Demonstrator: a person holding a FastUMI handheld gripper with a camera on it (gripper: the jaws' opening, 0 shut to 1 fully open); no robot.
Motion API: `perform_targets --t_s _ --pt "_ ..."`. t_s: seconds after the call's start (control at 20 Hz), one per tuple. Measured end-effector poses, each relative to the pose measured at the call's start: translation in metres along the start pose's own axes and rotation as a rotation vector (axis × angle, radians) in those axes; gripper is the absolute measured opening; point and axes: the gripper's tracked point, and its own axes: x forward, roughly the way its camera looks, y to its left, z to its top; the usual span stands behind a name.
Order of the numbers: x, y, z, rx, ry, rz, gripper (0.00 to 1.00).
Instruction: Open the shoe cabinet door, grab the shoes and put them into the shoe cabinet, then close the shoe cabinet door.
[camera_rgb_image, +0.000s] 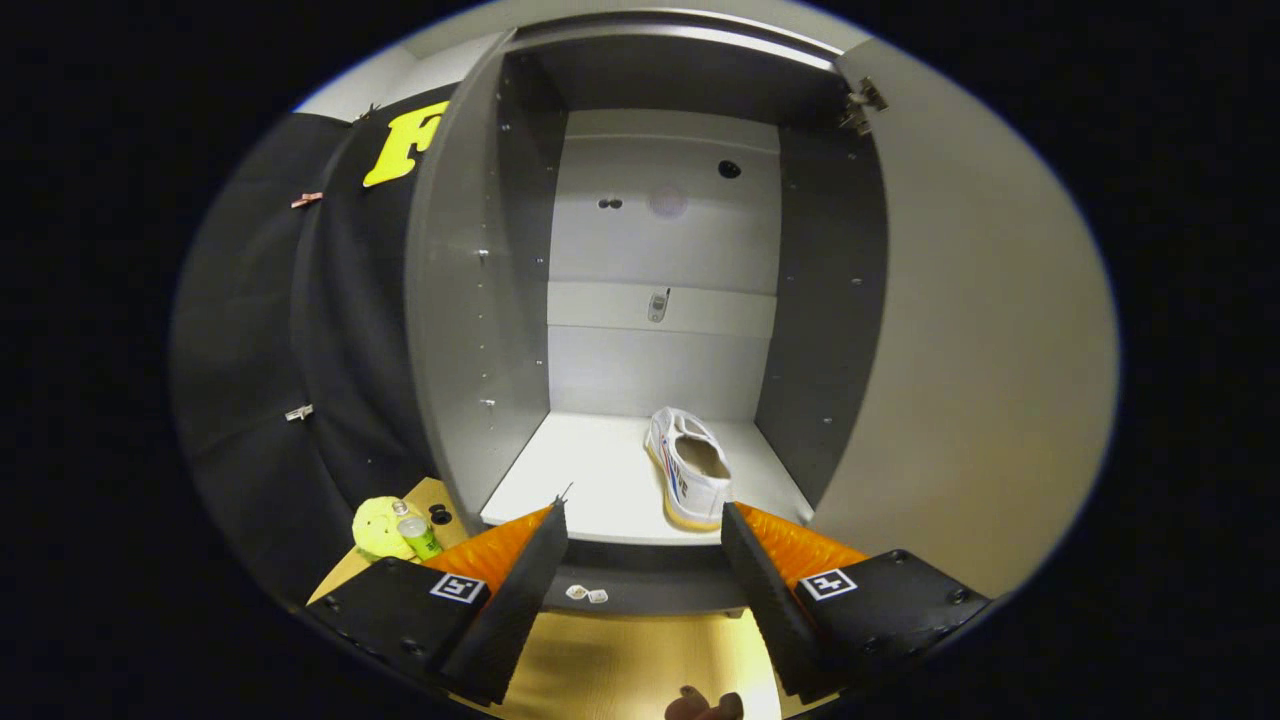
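The grey shoe cabinet (455, 330) stands ahead with its door (960, 330) swung wide to the right. One white shoe (690, 480) with coloured side stripes lies on its side on the white bottom shelf (570, 470), heel toward me. It sits just beyond my gripper (643, 518), nearer the right finger. The fingers are spread apart with nothing between them.
A yellow-green cloth (378, 527), a small green bottle (420, 538) and a black cap (440, 515) lie on the wooden floor left of the cabinet. Two small white bits (588, 594) sit at the cabinet's base. A small grey object (658, 305) hangs on the back panel.
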Motion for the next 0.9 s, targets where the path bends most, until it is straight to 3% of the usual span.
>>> perform_targets --t_s 0.45,0.65,0.9 --pt "-0.152 -0.01 0.007 0.02 -0.086 0.0 0.98" --pt "-0.211 -0.019 0.015 0.065 -0.119 0.063 0.98" --pt "-0.271 -0.071 0.028 0.076 -0.178 0.087 0.98"
